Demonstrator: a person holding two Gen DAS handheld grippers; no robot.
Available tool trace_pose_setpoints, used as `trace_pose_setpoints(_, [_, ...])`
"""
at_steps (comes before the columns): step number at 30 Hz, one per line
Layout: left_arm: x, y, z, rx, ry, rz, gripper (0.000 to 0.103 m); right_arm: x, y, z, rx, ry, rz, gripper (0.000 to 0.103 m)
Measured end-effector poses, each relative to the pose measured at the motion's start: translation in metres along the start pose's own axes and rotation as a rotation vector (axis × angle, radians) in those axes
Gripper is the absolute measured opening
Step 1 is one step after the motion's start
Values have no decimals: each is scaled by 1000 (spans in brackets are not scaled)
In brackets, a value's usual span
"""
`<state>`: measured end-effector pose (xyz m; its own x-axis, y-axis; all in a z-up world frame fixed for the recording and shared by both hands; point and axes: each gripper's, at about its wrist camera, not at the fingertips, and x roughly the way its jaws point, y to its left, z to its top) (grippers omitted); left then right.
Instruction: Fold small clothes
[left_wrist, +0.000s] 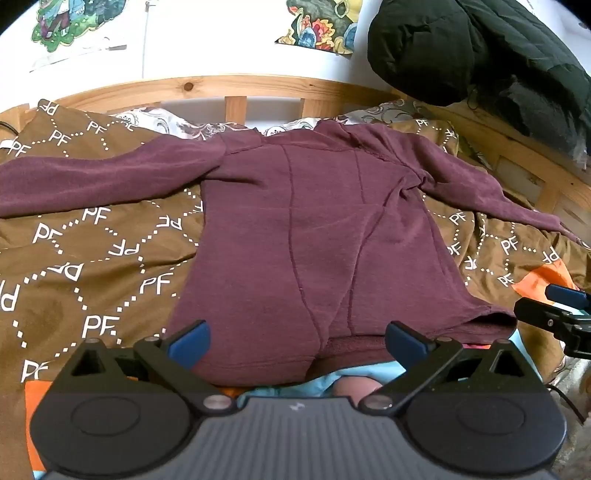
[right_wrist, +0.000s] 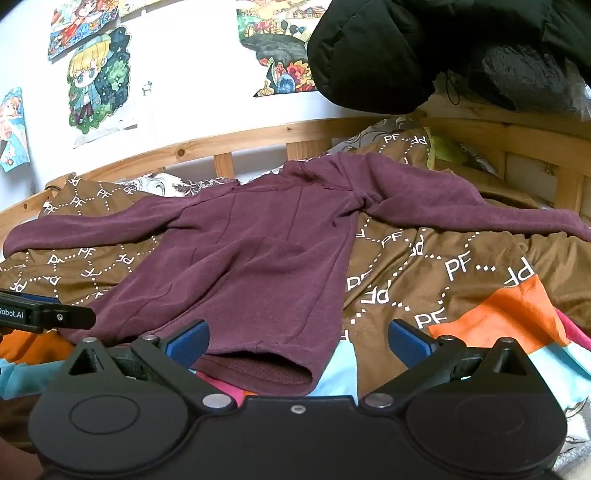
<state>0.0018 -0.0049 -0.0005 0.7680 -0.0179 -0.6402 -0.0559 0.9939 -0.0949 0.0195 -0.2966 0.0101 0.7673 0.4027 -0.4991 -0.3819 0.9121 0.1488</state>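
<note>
My left gripper and my right gripper both stand wide open, and nothing is between the blue pads. The maroon top lies spread on the brown bedcover, with the neck toward the wooden bed frame and the hem just in front of me. Both sleeves go out to the sides.

I judge the cloth to be soft, light and limp. It will sag and wrinkle when I lift it, so I must hold it at two points. Good places are the two corners of the hem, or one sleeve cuff with the shoulder. The hem is open near my right gripper, and I could easily pinch only one layer there.

At both sides of the top there is free bedcover for the folding. The black jacket hangs above the far right corner, well apart.
</note>
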Motion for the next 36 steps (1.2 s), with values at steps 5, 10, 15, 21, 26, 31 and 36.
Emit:
trace_pose_setpoints(5, [-1,2,-1,-5,2,-9,102,0,0,0,1,-1,1,103])
trace_pose_setpoints(10, [-1,1,-2,-4,1,-8,102,1,-1,0,1,1,2,103])
trace_pose_setpoints(15, [-1,1,-2,-5,3,-9,102,1,-1,0,2,1,3,103])
trace_pose_setpoints(21, [-1,1,-1,-5,3,-9,102,1,-1,0,3,2,3,103])
trace_pose_setpoints(26, [-2,1,-4,-6,3,-9,102,2,-2,0,3,3,4,103])
trace_pose_setpoints(31, [-2,1,-3,-7,4,-10,102,2,-2,0,4,4,5,103])
trace_pose_setpoints(36, [-2,1,-3,-7,5,-10,102,2,-2,0,4,4,5,103])
